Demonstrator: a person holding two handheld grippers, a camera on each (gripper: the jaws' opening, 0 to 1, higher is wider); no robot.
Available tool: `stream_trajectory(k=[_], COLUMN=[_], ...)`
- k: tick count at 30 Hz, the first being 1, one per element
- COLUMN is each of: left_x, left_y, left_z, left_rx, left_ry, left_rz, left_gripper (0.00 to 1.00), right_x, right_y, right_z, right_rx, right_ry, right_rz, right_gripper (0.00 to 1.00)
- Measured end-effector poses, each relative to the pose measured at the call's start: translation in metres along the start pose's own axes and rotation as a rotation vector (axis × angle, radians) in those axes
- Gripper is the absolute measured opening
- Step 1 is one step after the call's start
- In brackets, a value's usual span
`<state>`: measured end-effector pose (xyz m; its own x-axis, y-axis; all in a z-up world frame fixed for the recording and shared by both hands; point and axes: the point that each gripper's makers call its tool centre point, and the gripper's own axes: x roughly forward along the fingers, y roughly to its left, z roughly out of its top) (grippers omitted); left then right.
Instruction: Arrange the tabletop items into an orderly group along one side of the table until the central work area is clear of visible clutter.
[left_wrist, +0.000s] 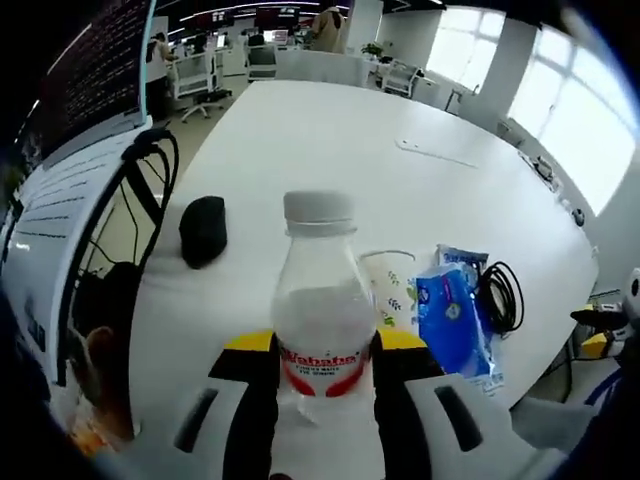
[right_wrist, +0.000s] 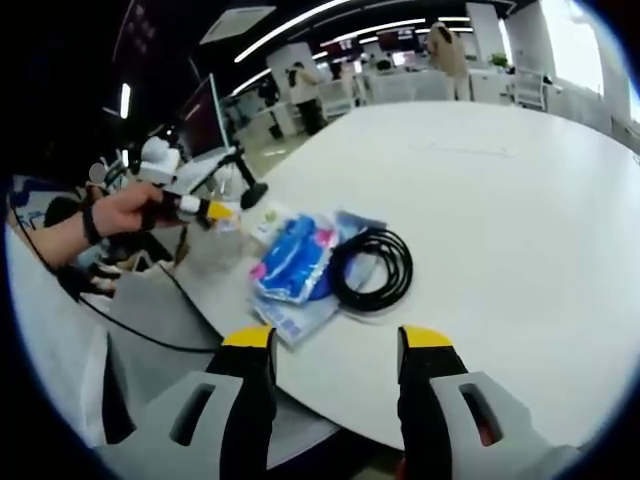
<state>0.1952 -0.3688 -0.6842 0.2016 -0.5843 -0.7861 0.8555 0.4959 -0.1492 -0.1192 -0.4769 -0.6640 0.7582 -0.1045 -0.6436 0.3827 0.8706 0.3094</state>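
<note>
The left claw (left_wrist: 325, 365) is clenching a water bottle (left_wrist: 322, 320) above the worktop (left_wrist: 330, 150) edge, beside the grouped paper cup (left_wrist: 392, 285), blue packet (left_wrist: 452, 320) and coiled cable (left_wrist: 500, 297). The right claw (right_wrist: 335, 350) is hanging released. Farther off, a black mouse (left_wrist: 203, 230) is probably still awaiting tidying.

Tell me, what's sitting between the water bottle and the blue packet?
A paper cup with a green leaf print stands between the water bottle and the blue packet, seen in the left gripper view.
</note>
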Motion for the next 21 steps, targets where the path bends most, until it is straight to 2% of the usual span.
stream_trajectory(k=[10,21], left_x=[-0.014,-0.028], left_y=[-0.002,-0.002], left_z=[-0.012,-0.030], left_rx=[-0.005,-0.012], left_ry=[-0.060,-0.074], left_rz=[0.025,0.041], left_gripper=[0.35,0.35], right_x=[0.003,0.009], right_y=[0.000,0.005], right_z=[-0.001,-0.003], right_rx=[0.000,-0.005], right_ry=[0.005,0.018], right_rz=[0.007,0.026], right_gripper=[0.47,0.47])
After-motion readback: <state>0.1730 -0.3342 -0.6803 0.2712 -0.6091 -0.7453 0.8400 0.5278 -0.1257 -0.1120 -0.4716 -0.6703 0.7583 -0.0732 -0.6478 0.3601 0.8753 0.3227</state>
